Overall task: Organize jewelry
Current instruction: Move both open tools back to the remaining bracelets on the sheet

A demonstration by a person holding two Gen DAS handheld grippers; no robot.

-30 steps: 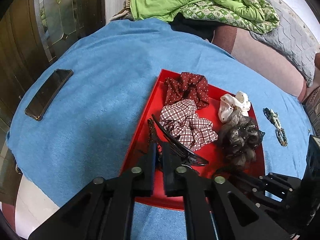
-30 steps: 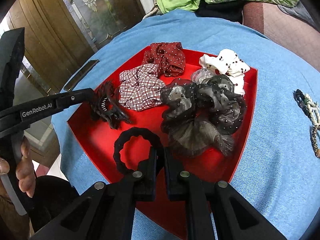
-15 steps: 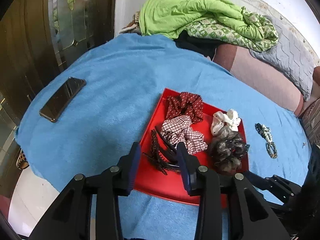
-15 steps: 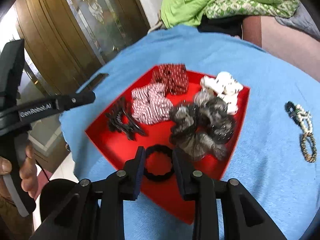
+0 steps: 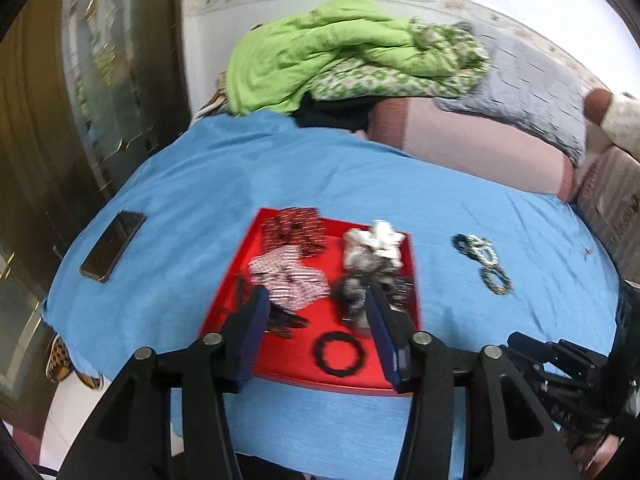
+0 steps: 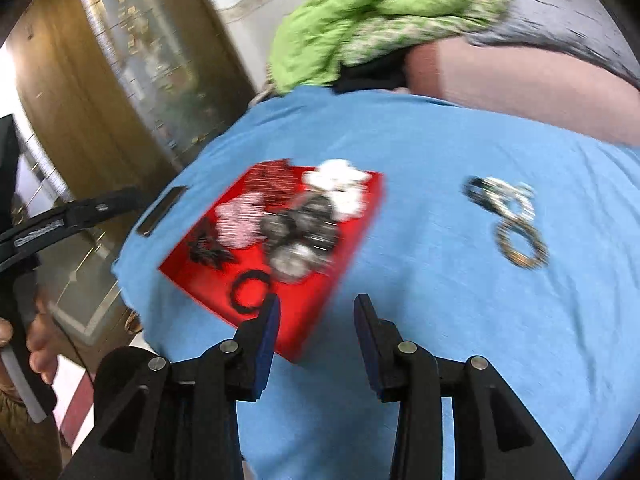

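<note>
red tray (image 5: 240, 276) holds scrunchies (image 5: 288, 276), claw clip (image 5: 280, 320), black hair tie (image 5: 339, 354)

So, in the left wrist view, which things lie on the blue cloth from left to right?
phone → red tray → beaded bracelets

Matt blue cloth (image 5: 168, 208) underlies a smooth red tray (image 5: 296, 364).
</note>
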